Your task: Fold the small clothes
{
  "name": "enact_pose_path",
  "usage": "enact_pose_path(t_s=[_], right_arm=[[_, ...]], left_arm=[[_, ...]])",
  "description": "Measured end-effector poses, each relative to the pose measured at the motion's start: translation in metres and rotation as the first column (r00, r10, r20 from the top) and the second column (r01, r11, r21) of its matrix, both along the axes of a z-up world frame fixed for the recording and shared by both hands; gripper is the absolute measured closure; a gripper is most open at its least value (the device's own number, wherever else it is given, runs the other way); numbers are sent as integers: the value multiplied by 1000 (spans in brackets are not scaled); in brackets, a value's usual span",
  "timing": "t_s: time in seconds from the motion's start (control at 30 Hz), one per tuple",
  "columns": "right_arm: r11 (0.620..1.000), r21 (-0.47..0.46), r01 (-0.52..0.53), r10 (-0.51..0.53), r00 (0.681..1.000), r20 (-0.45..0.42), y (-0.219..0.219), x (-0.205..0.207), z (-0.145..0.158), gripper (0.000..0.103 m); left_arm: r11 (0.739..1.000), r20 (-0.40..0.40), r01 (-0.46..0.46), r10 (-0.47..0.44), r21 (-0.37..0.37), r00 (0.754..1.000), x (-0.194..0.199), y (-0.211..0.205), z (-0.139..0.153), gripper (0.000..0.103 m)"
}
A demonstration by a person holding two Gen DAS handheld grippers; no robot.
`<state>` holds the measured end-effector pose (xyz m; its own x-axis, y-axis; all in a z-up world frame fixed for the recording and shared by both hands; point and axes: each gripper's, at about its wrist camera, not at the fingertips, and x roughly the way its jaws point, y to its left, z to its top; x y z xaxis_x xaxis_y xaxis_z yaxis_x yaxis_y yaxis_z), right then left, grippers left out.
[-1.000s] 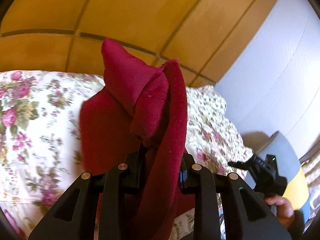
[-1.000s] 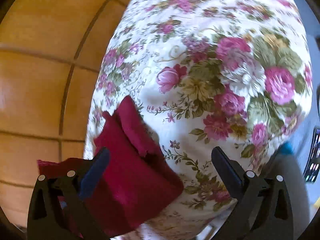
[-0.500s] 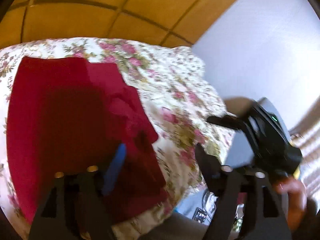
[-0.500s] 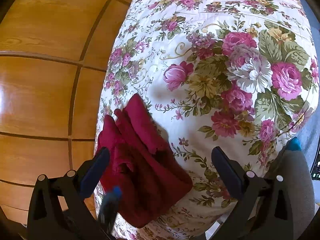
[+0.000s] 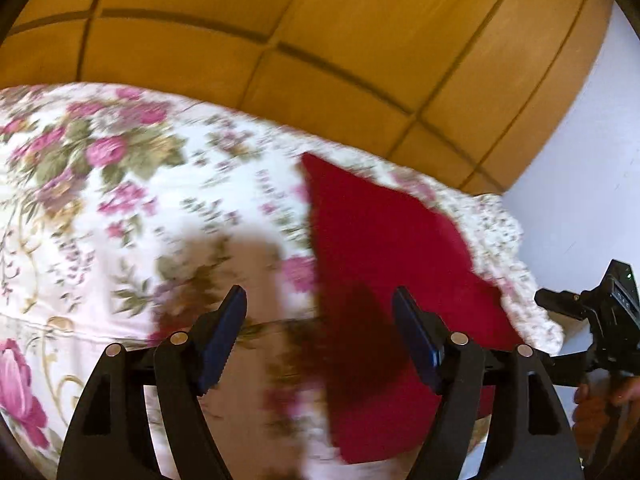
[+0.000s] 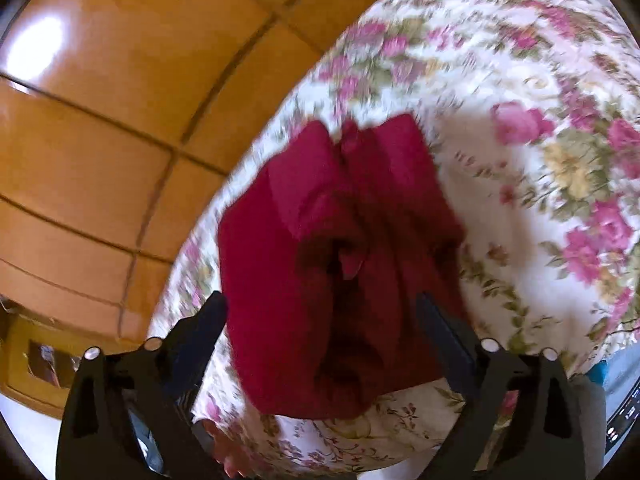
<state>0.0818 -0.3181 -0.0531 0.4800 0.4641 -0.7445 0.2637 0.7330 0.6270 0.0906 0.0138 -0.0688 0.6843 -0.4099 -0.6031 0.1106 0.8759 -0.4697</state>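
Hovering over the floral bedspread [image 5: 120, 216], my left gripper [image 5: 320, 332] stood with jaws apart and empty, the red garment [image 5: 384, 256] lying flat just right of it near the bed's far edge. My right gripper [image 6: 320, 320] had just been narrowing, jaws still apart, straddling the bunched red garment [image 6: 340, 248] without pressing it.

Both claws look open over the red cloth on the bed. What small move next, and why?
Probably lower the right claw and pinch the near edge of the red cloth. Its jaws, just closing a little, are open astride the bunched cloth without pressing it, while the left claw is open, holding nothing, over the bed.
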Motion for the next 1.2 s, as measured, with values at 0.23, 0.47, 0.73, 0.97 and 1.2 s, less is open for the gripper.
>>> enact_pose_path(t_s=[0.23,0.47,0.73,0.97,1.2], right_arm=[[999,15,-42,42,999,-24,19,6,-22,85],[1000,-22,-2,3,999,50,-5,-25,8,90],[981,91,173,-161,978,-134,-47,-26,-41,55],[949,-278,151,-95,974,205,-27,-22,35,47],[924,-378,-52,135,971,196,14,24,10,83]], left_arm=[[992,-28,89,-86,95,996,3,-25,-26,29],[961,40,193,-205,195,978,2,-54,-7,29],[937,-1,251,-258,242,966,1,-77,-19,24],[970,74,184,-197,158,978,-7,-60,12,24],[931,87,242,-274,274,958,9,-104,15,24]])
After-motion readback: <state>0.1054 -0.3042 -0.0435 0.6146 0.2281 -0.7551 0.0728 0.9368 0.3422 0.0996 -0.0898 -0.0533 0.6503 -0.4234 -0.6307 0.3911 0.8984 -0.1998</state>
